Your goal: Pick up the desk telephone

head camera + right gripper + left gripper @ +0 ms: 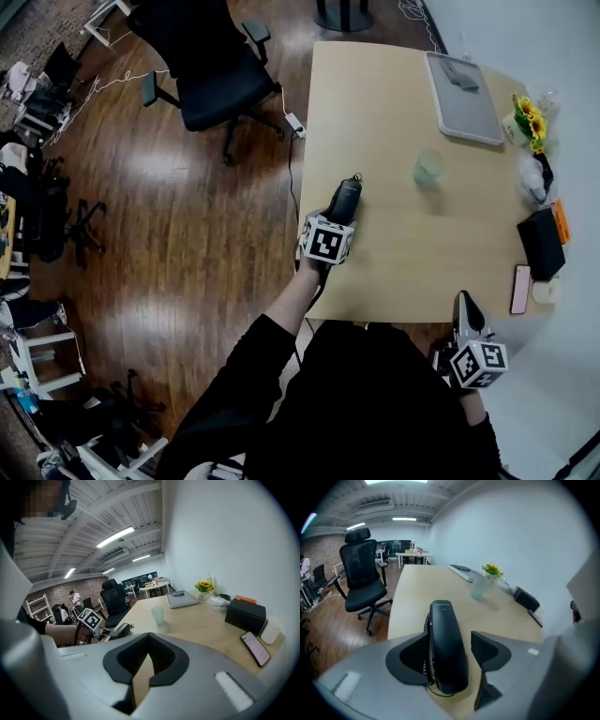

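Observation:
A black telephone handset [343, 199] lies on the pale wooden table [375, 103] near its left edge. In the left gripper view the handset [446, 644] stands lengthwise between the jaws, a coiled cord at its left side. My left gripper [452, 656] is open around it: the left jaw is right against it, and a gap of table shows before the right jaw. My right gripper [466, 314] hangs off the table's near edge, shut and empty; its view shows the handset [119, 631] far off to the left.
A translucent cup [428, 169] stands mid-table. A grey tray [461, 98] sits at the far right, yellow flowers [531, 120] beside it. A black box [542, 242] and a smartphone [520, 288] lie along the right edge. An office chair [202, 66] stands left of the table.

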Tool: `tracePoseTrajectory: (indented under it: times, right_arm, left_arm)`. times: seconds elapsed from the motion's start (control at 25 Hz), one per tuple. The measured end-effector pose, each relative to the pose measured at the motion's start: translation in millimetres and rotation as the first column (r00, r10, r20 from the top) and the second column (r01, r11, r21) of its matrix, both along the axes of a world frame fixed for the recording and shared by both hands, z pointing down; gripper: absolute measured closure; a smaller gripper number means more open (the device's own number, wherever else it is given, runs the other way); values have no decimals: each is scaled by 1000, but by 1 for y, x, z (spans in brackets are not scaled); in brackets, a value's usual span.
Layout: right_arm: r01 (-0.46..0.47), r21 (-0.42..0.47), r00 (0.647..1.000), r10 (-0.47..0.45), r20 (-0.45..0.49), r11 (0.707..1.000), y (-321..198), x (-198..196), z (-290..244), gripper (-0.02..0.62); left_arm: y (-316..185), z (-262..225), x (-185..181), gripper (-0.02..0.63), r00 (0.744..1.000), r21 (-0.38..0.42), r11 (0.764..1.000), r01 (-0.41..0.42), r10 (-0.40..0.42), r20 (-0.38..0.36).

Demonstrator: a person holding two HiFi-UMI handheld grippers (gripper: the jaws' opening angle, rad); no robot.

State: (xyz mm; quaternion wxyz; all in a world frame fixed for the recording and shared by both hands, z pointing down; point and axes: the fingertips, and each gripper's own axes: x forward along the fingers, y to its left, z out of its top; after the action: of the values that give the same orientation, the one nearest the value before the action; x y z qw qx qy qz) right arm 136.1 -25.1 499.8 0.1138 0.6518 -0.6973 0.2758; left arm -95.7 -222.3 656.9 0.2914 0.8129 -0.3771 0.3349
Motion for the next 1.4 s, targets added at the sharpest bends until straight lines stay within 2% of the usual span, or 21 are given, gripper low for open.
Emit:
tracePoseTrajectory:
  times: [0.12, 0.24, 0.4, 0.48, 0.56, 0.64, 0.76, 0.84, 1.0, 1.24, 1.4]
  right_arm:
    - [10, -3, 1000, -10, 28, 1000, -17, 10, 5, 594]
    - [30, 15, 998, -31, 47, 999, -34, 19, 2, 594]
    - [50, 24, 996, -51, 67, 998, -53, 30, 3, 594]
    - [52, 14, 995, -53, 79, 999, -57, 35, 8, 594]
    - [51, 0, 995, -50, 88, 999, -57, 42, 14, 594]
    - [48, -9, 995, -47, 92, 999, -58, 49, 19, 594]
    - [44, -27, 994, -41, 98, 999, -61, 55, 26, 594]
    - [50, -42, 994, -45, 102, 998, -62, 57, 31, 594]
    - [75, -52, 992, -69, 108, 996, -68, 54, 36, 594]
    - [109, -41, 989, -104, 105, 993, -76, 41, 33, 594]
    - [131, -26, 987, -128, 100, 991, -81, 37, 28, 594]
  left_arm:
    - [1, 20, 5, 333, 999, -110, 994, 0, 4, 37]
    - [3, 32, 3, 339, 995, -144, 990, -2, 17, 99]
    - [-9, 27, 21, 355, 998, -139, 989, -48, 53, 38]
    - [-9, 33, 30, 360, 994, -156, 983, -96, 104, 40]
    - [-1, 47, 37, 329, 976, -186, 967, -174, 194, 94]
    - [4, 57, 42, 322, 952, -181, 955, -233, 262, 157]
    - [3, 62, 45, 321, 926, -145, 948, -282, 309, 219]
    - [1, 61, 49, 319, 922, -145, 943, -299, 325, 212]
    - [1, 62, 53, 319, 923, -145, 945, -294, 320, 212]
    - [-1, 58, 51, 334, 950, -105, 966, -237, 253, 184]
    - [12, 56, 38, 333, 973, -153, 976, -154, 177, 149]
